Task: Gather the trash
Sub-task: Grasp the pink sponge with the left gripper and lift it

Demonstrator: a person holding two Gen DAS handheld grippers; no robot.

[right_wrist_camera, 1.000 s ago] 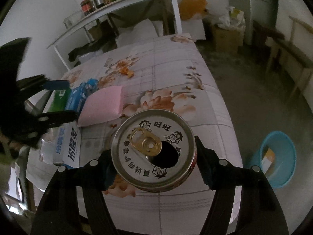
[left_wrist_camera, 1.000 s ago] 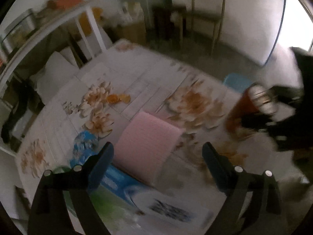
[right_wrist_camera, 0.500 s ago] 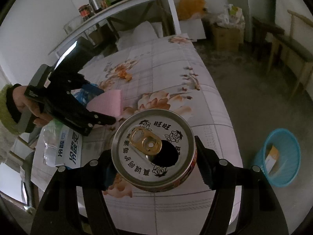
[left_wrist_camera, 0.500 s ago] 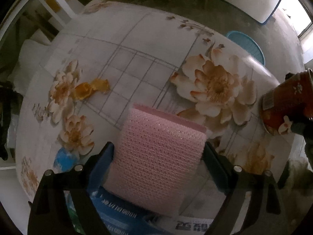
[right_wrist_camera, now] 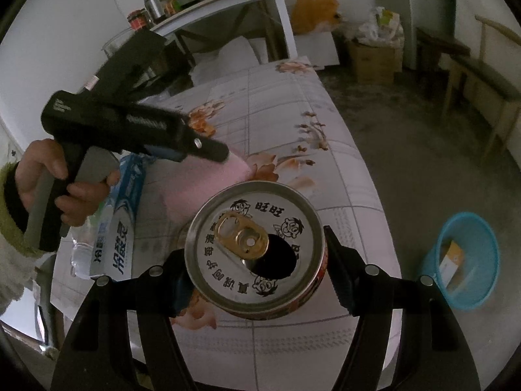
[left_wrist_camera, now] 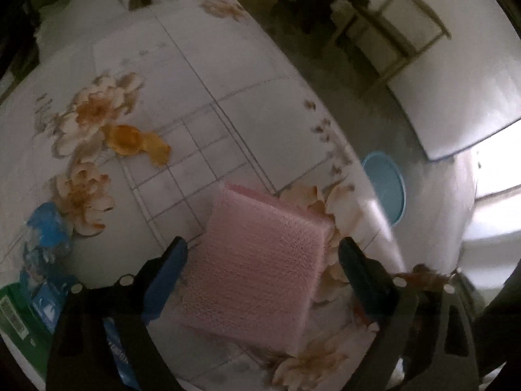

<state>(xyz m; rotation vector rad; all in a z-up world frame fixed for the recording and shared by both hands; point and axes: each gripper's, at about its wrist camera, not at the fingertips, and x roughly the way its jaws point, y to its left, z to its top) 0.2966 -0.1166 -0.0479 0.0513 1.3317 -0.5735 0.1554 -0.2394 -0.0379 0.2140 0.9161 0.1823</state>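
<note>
A: Floral oilcloth covers the table (right_wrist_camera: 325,163), the biggest thing in sight; what lies on it?

B: Largest is the pink sponge pad (left_wrist_camera: 260,260), near the right edge, partly over a blue-and-white box (right_wrist_camera: 120,228). The left gripper (left_wrist_camera: 260,260) hovers over it, its fingers spread wide either side and apart from it.

A: How will it handle?

B: Likely soft and light. It should squash under a pinch, so taking it across the short sides, near the middle, seems safest.

A: And the bin?

B: A blue basket (right_wrist_camera: 469,260) stands on the floor to the right of the table, with a small carton in it.

A: Then the can?

B: The right gripper (right_wrist_camera: 257,260) is clenched on the red drink can (right_wrist_camera: 257,247), upright, opened, held above the near edge of the table. Thin metal, probably empty and light; it would dent if squeezed hard, and the side grip suits it.

A: Anything smaller?

B: Orange peel (left_wrist_camera: 136,143) at the far left, beside a printed flower. Limp, light scraps, best pinched from above.
</note>
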